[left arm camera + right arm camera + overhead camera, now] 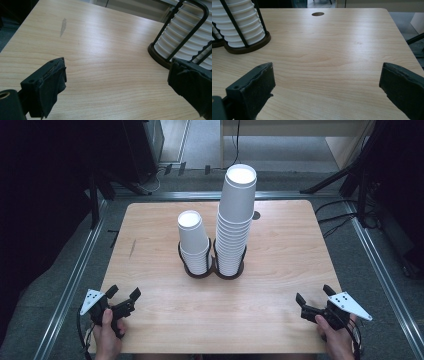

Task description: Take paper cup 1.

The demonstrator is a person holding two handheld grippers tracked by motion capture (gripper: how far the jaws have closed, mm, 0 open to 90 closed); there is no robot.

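Two stacks of white paper cups, a short one [194, 240] and a tall one [235, 220], are seen in round black wire holders at the middle of the light wooden desk [280, 320]. The left tongs [123, 295] and right tongs [314, 296] are held wide apart and empty near the desk's front corners, well apart from the stacks.

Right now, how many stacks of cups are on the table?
2: a short stack mid-table on the left, and a tall stack touching its right side. Both stand in black holders.
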